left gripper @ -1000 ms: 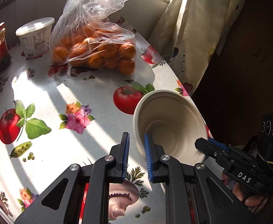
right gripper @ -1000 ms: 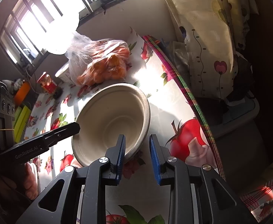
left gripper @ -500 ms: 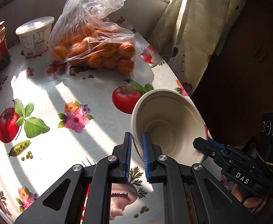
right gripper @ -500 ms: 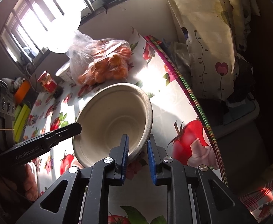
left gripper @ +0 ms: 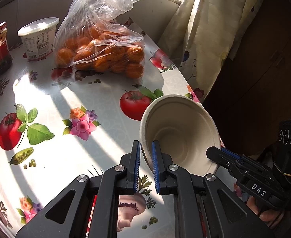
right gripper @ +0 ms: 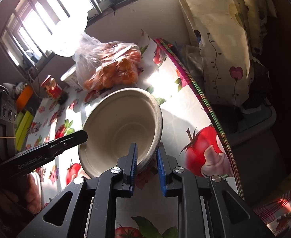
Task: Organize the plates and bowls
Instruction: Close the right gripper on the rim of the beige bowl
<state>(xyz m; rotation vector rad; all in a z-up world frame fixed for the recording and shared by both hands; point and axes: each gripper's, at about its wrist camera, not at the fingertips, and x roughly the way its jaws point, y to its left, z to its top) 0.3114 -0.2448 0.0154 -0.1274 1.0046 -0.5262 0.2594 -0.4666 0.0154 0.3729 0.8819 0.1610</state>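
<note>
Sunlight falls through a barred window [right gripper: 46, 19] and lies in bright stripes across the bench [left gripper: 97, 107], which is covered with an oilcloth printed with tomatoes, flowers and peas. A pale curtain [right gripper: 220, 45] with small hearts hangs at the bench's far corner. Beside it stands dark wooden furniture [left gripper: 264, 59] in shadow.

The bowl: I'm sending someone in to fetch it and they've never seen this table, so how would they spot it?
Find the table with the fruit-and-flower cloth; near its edge, by a printed tomato, this side of the bag of oranges. The bowl is plain beige, empty and tipped up, its rim pinched by the left gripper and the right gripper. Nothing else there is plain and unprinted.
</note>
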